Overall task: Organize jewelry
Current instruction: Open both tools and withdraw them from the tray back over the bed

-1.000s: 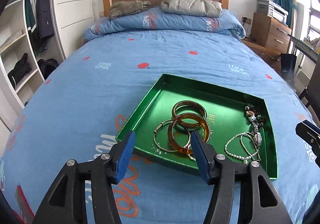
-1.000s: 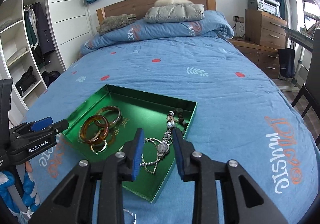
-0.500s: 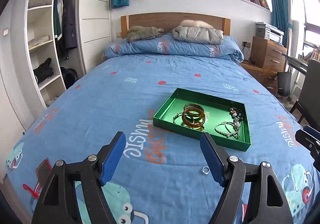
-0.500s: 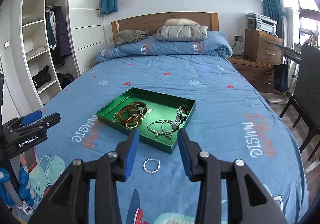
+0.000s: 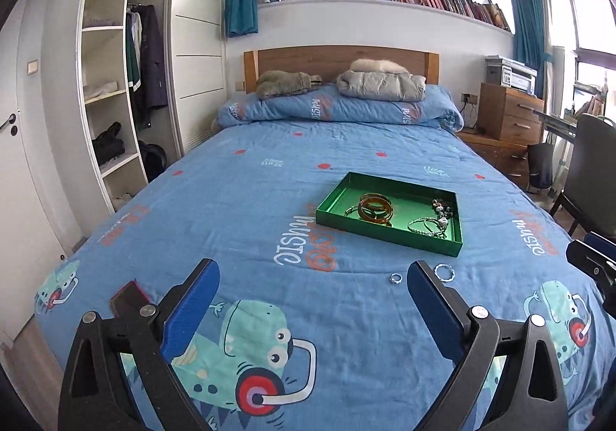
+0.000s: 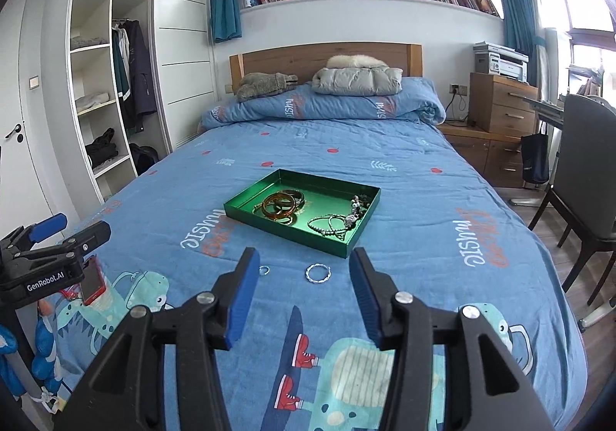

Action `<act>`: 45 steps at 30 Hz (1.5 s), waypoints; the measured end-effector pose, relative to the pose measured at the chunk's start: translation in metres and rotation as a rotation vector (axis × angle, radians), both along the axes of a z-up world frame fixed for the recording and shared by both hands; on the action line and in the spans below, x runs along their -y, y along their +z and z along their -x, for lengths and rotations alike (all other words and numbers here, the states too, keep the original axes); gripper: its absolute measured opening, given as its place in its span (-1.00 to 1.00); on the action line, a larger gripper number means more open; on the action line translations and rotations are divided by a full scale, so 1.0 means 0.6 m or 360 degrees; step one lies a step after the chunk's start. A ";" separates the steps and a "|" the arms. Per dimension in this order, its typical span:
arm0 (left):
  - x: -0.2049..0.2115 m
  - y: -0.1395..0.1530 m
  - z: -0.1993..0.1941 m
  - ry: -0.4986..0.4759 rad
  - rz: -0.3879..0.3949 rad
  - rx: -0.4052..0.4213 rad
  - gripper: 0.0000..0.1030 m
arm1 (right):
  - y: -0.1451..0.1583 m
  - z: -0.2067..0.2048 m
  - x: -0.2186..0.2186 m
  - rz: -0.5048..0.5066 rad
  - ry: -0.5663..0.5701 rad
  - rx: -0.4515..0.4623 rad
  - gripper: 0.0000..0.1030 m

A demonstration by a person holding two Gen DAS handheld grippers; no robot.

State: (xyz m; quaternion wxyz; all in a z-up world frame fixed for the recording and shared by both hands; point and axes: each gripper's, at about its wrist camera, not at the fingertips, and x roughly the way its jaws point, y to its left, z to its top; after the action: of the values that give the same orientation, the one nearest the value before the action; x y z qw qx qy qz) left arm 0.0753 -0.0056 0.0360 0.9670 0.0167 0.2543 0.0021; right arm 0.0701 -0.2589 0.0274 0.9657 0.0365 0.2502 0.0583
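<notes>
We see the tray [image 6: 348, 248] lying mid-bed on the quilt [image 6: 423, 200], bangles [image 6: 279, 206] in its left half and beaded strands [image 6: 331, 223] in its right, with two rings [image 6: 318, 272] on the quilt just before it, the pillows [image 6: 356, 81] far behind.

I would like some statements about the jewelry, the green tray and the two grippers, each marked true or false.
1. The amber bangles lie inside the green tray. True.
2. All the jewelry is already in the tray. False: a small ring and a twisted silver ring lie on the bedspread, in front of the tray.
3. The right gripper holds the twisted ring. False: its jaws are opening, with nothing held.
4. The left gripper is empty, its jaws opening wide. True.
5. The tray stands on the wooden dresser. False: it lies on the bedspread.
</notes>
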 end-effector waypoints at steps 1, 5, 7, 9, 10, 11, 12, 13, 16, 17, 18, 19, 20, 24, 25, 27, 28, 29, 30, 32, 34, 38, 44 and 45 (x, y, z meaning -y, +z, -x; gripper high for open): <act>-0.002 -0.001 0.010 0.0001 -0.0007 0.0001 0.90 | 0.000 0.008 -0.003 -0.0002 -0.0002 0.0003 -0.09; -0.009 -0.004 0.041 0.0004 -0.0009 0.0003 0.96 | -0.002 0.037 -0.010 -0.0001 -0.0009 0.0019 -0.08; -0.008 -0.006 0.051 -0.0001 0.0000 0.0002 0.96 | -0.005 0.049 -0.013 0.0002 -0.0018 0.0028 -0.08; -0.009 -0.007 0.058 -0.0001 0.0002 0.0004 0.96 | -0.006 0.055 -0.014 0.0000 -0.0023 0.0030 -0.07; -0.009 -0.008 0.061 -0.0005 0.0001 0.0002 0.96 | -0.008 0.059 -0.014 -0.0002 -0.0027 0.0034 -0.07; -0.009 -0.010 0.063 -0.0005 0.0000 0.0002 0.96 | -0.010 0.061 -0.013 -0.0006 -0.0031 0.0038 -0.07; -0.007 -0.012 0.064 -0.0004 -0.0001 0.0003 0.96 | -0.012 0.066 -0.012 -0.0012 -0.0033 0.0043 -0.06; -0.007 -0.012 0.063 -0.0005 0.0000 0.0002 0.96 | -0.015 0.066 -0.010 -0.0016 -0.0038 0.0047 -0.04; -0.005 -0.016 0.065 -0.0004 -0.0003 0.0005 0.96 | -0.025 0.065 -0.007 -0.0015 -0.0050 0.0041 -0.02; -0.004 -0.018 0.065 -0.0002 -0.0006 0.0006 0.96 | -0.029 0.063 -0.005 -0.0016 -0.0055 0.0037 -0.02; -0.005 -0.019 0.064 -0.0004 -0.0006 0.0002 0.96 | -0.033 0.062 -0.003 -0.0022 -0.0059 0.0036 -0.01; -0.005 -0.022 0.062 -0.0006 -0.0005 -0.0004 0.96 | -0.038 0.061 -0.001 -0.0029 -0.0063 0.0036 -0.01; -0.005 -0.026 0.061 -0.0008 -0.0004 -0.0011 0.96 | -0.041 0.059 0.001 -0.0032 -0.0069 0.0034 -0.01; -0.003 -0.037 0.050 -0.0014 -0.0005 -0.0035 0.96 | -0.059 0.050 0.002 -0.0023 -0.0075 0.0017 -0.01; -0.003 -0.040 0.045 -0.0015 -0.0004 -0.0042 0.96 | -0.063 0.047 0.001 -0.0018 -0.0076 0.0012 -0.01; -0.003 -0.046 0.037 -0.0017 0.0002 -0.0053 0.96 | -0.072 0.042 0.001 -0.0011 -0.0075 0.0005 -0.01; -0.003 -0.049 0.033 -0.0018 0.0005 -0.0059 0.96 | -0.076 0.038 0.001 -0.0011 -0.0071 0.0000 -0.01; -0.003 -0.052 0.029 -0.0021 0.0008 -0.0064 0.96 | -0.079 0.034 0.000 -0.0014 -0.0066 -0.0007 -0.01; -0.002 -0.055 0.026 -0.0025 0.0011 -0.0068 0.96 | -0.083 0.031 0.000 -0.0017 -0.0062 -0.0014 -0.01; 0.000 -0.061 0.019 -0.0026 0.0008 -0.0071 0.96 | -0.092 0.025 -0.001 -0.0012 -0.0057 -0.0027 -0.01; 0.001 -0.067 0.010 -0.0029 0.0013 -0.0078 0.96 | -0.099 0.016 -0.005 -0.0010 -0.0047 -0.0044 -0.01; 0.002 -0.078 -0.007 -0.0032 0.0014 -0.0102 0.96 | -0.114 0.001 -0.006 -0.0015 -0.0035 -0.0070 -0.01; 0.007 -0.097 -0.034 -0.0040 0.0007 -0.0141 0.96 | -0.132 -0.021 -0.003 -0.0023 -0.0033 -0.0100 -0.01; 0.009 -0.101 -0.038 -0.0041 0.0003 -0.0146 0.96 | -0.135 -0.024 -0.002 -0.0024 -0.0032 -0.0105 -0.01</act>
State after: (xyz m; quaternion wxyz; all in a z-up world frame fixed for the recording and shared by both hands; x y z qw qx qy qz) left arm 0.0978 -0.0108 -0.0243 0.9543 0.0193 0.2981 -0.0114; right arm 0.0847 -0.2577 -0.0536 0.9572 0.0482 0.2811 0.0492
